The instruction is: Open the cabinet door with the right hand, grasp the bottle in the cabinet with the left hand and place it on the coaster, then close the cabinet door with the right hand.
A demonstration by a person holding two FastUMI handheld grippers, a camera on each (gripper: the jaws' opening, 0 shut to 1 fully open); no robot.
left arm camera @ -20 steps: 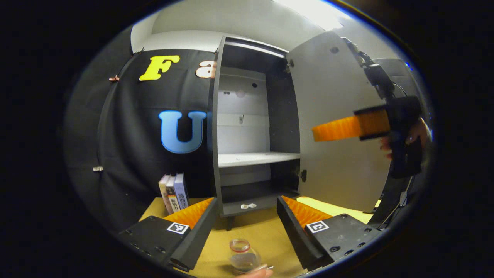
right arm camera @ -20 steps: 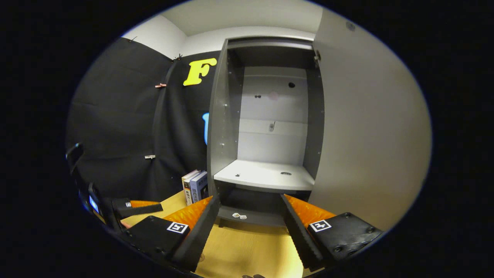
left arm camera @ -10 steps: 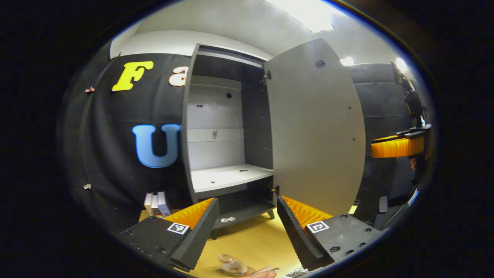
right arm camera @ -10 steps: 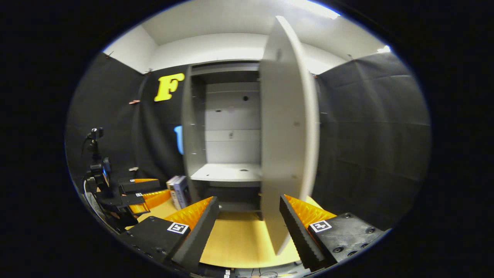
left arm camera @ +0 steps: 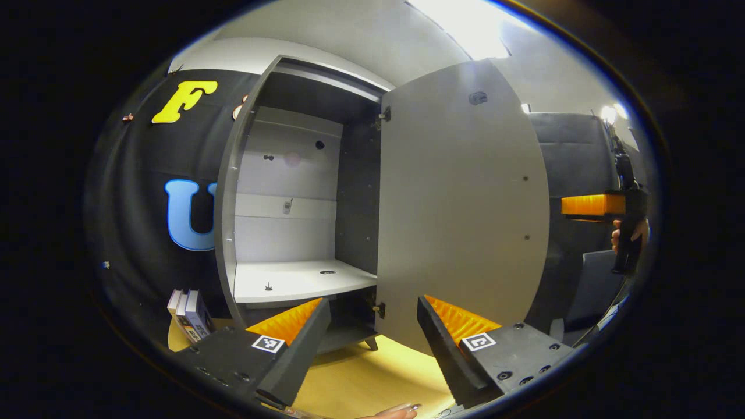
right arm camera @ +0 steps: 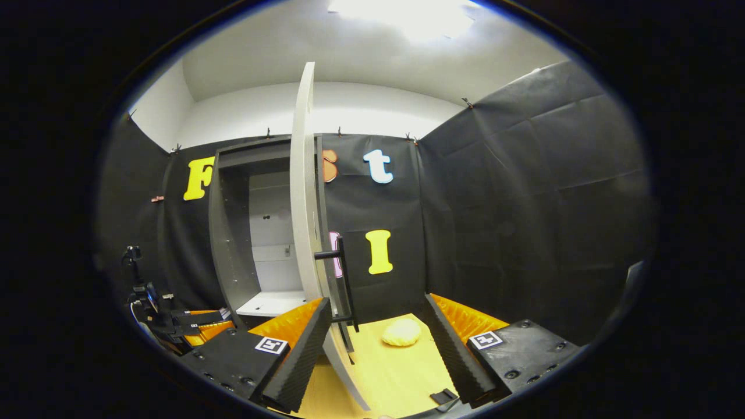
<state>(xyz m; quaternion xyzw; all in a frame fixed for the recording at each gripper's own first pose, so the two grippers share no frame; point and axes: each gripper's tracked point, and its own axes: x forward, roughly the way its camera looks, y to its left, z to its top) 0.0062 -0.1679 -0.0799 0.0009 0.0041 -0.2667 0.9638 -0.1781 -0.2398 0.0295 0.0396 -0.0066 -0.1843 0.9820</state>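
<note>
Left gripper view has swung rightward over the last second: the cabinet door (left arm camera: 460,215) now spreads across the middle of the frame, and the bottle that stood on the desk (left arm camera: 372,378) at the bottom edge has slipped out of frame, so I cannot say where it or the coaster sits now. The left gripper (left arm camera: 369,334) hangs level with its fingers wide and empty, facing the bare shelf (left arm camera: 297,282). The right gripper (left arm camera: 588,205) has drawn back to the far side of the door. In the right gripper view the right gripper (right arm camera: 375,343), fingers spread wide on nothing, has come round to the door's outer face beside the handle (right arm camera: 340,279), which suggests closing comes next.
</note>
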